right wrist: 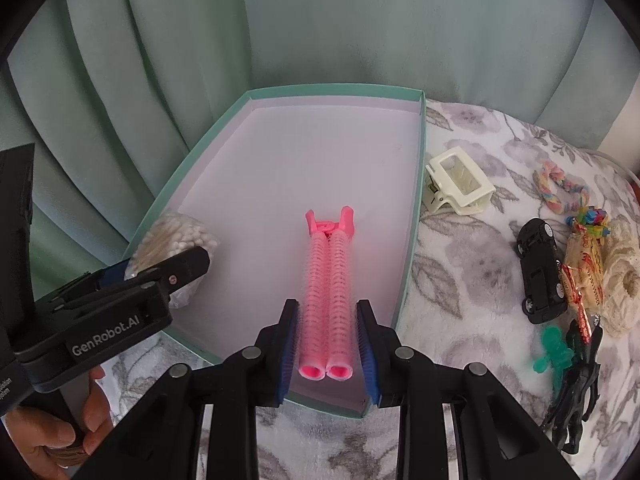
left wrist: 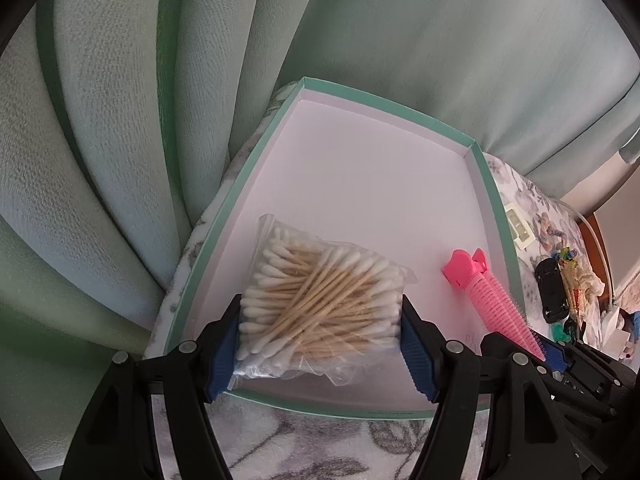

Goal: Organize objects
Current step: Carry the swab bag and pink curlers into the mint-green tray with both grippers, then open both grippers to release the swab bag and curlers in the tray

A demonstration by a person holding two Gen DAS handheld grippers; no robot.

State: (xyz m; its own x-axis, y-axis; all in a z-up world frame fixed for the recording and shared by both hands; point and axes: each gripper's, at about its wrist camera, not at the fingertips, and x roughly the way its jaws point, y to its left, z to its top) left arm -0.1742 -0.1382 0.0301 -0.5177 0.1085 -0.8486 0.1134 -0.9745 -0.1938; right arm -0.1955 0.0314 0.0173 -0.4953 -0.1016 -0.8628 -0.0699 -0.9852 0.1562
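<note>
A shallow teal tray (left wrist: 496, 208) (right wrist: 420, 160) with a white floor lies on a floral blanket. A clear bag of cotton swabs (left wrist: 320, 292) (right wrist: 176, 236) rests in its near left corner. My left gripper (left wrist: 320, 344) (right wrist: 176, 268) holds the bag, with a blue pad pressed on each side. A pair of pink hair curlers (right wrist: 328, 288) (left wrist: 492, 300) lies lengthwise on the tray floor at its near right. My right gripper (right wrist: 328, 344) (left wrist: 556, 356) straddles their near ends, open, with a thin gap at each pad.
On the blanket (right wrist: 460, 300) right of the tray lie a white claw clip (right wrist: 456, 184), a black toy car (right wrist: 540, 268), a rainbow rope (right wrist: 560, 188), a cream crocheted piece (right wrist: 624, 272), a green plastic toy (right wrist: 554, 356) and a black figure (right wrist: 576, 400). Green curtains (right wrist: 320, 20) hang behind. A hand (right wrist: 52, 440) grips the left handle.
</note>
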